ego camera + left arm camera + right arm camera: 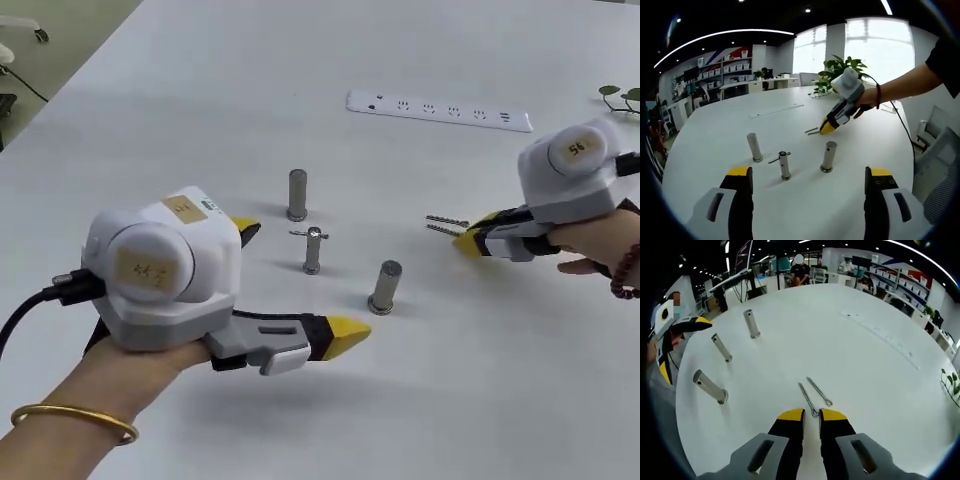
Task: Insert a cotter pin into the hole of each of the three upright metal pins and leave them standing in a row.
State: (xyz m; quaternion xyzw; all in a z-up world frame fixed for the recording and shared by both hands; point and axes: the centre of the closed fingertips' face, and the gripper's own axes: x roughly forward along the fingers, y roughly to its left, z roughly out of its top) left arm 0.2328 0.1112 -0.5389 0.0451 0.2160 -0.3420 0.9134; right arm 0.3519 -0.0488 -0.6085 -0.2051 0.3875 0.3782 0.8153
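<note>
Three upright metal pins stand in a slanted row on the white table: the far pin [297, 194], the middle pin [313, 250] with a cotter pin through its top, and the near pin [385, 287]. My left gripper [298, 280] is wide open at the front left, short of the row [784, 165]. Two loose cotter pins [447, 225] lie flat to the right. My right gripper [468, 240] sits low at their ends. Its jaws are nearly together, with a narrow gap showing, and one cotter pin's [808, 399] loop lies at their mouth; the other [820, 391] lies beside it.
A white power strip [440, 110] lies across the far side of the table. Plant leaves [622, 97] reach in at the far right edge. A black cable trails from my left gripper. Office desks and a person [800, 270] are in the background.
</note>
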